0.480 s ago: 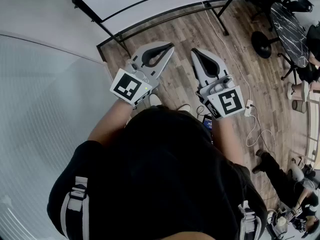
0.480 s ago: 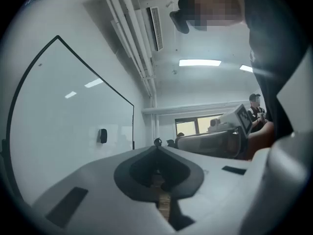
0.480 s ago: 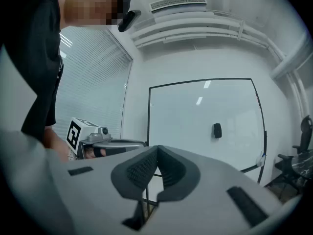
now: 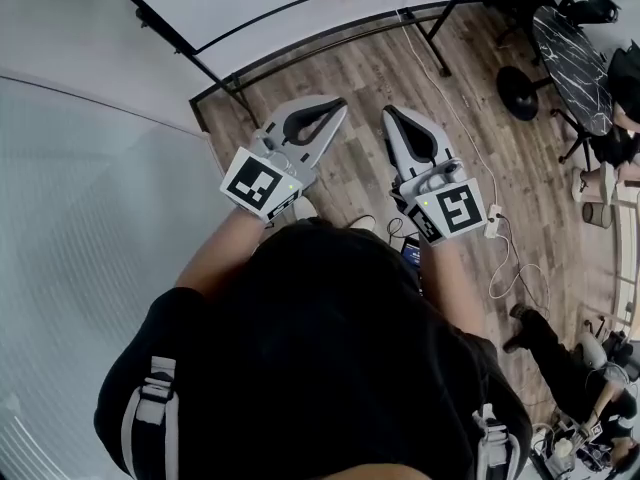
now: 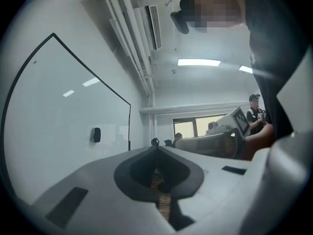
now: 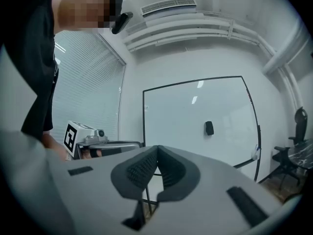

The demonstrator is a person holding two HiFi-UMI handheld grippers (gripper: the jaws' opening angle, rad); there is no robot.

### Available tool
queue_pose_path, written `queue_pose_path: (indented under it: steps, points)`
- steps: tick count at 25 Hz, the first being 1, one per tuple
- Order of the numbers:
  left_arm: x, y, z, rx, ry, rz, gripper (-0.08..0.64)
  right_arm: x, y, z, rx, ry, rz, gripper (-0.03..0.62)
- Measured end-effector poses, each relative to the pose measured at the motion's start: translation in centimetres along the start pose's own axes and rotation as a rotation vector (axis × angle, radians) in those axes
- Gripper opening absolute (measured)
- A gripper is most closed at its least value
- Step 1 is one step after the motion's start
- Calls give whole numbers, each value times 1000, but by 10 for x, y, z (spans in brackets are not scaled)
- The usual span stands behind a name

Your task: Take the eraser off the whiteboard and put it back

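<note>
The left gripper (image 5: 155,143) and the right gripper (image 6: 156,148), two in all, both have their jaws closed on nothing. Well apart from them, the one eraser (image 6: 209,128) sticks upright to the single whiteboard (image 6: 195,106). It looks like a small, light, stiff block, probably held by a magnet. Pinching its two long sides should pull it off cleanly.
</note>
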State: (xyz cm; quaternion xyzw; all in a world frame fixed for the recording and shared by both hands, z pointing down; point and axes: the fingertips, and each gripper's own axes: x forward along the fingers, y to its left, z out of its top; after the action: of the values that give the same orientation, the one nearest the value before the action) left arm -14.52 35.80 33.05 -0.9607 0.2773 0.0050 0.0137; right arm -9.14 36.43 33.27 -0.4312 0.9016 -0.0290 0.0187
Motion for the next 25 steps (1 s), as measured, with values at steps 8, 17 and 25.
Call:
queue_pose_path:
  steps: [8, 17, 25]
  points:
    - [35, -30, 3, 9, 16, -12, 6, -28, -21, 7, -41, 3, 17, -6]
    - [73, -54, 2, 5, 32, 19, 6, -57, -52, 5, -41, 15, 42, -6]
    - [85, -41, -15, 2, 41, 51, 6, -47, -72, -12, -19, 30, 65, -6]
